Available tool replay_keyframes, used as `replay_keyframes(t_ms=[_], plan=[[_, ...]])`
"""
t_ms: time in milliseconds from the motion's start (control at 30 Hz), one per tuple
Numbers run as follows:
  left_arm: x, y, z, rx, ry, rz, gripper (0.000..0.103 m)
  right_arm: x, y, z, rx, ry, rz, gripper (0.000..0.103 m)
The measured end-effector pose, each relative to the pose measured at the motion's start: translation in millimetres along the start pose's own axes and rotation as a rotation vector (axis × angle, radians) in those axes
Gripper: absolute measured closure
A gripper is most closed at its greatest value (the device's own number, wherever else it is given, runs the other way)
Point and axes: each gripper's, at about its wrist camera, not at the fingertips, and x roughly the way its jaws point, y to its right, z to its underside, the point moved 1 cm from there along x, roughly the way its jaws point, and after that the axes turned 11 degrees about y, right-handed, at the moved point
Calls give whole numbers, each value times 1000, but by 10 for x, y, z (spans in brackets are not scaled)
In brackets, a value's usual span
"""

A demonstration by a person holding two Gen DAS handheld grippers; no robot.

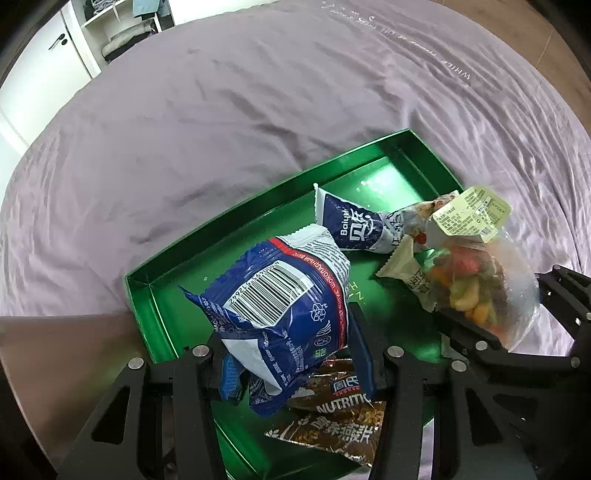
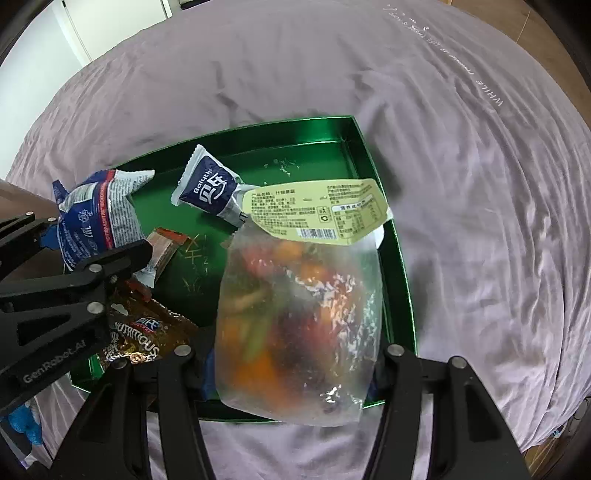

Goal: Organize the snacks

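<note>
My left gripper (image 1: pixel 288 354) is shut on a blue and white snack packet (image 1: pixel 280 295) with a barcode and holds it above the near end of a green tray (image 1: pixel 221 218). Beside it, my right gripper (image 2: pixel 295 354) is shut on a clear bag of mixed dried fruit (image 2: pixel 299 314) with a yellow label, over the tray's (image 2: pixel 399 258) right side. A blue and white Baiyu packet (image 2: pixel 210 188) and a brown Nutritious packet (image 2: pixel 140 332) lie in the tray. From the right wrist view, the left gripper (image 2: pixel 74 243) sits at the left with its packet (image 2: pixel 96 221).
The tray rests on a wrinkled lilac bed sheet (image 1: pixel 258 110) that spreads wide on all sides. A small cream packet (image 1: pixel 402 262) lies in the tray by the clear bag (image 1: pixel 476 288). White cupboard doors (image 1: pixel 44 66) stand at the far left, with wooden floor (image 1: pixel 535 29) at the far right.
</note>
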Motion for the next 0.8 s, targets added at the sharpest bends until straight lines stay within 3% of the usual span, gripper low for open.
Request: replay_keyframes(t_ms=[433,533,800], plan=[[52,19,20,-10,-5,-6,56,-2,15,-21,7,14,-14,12],[31,25,17,-4,5,-20,51,-30,17,-27,4,26,-14,2],[-68,-11,11,-11,33,-36,42,-198,6,-20,-5,65,-21,0]])
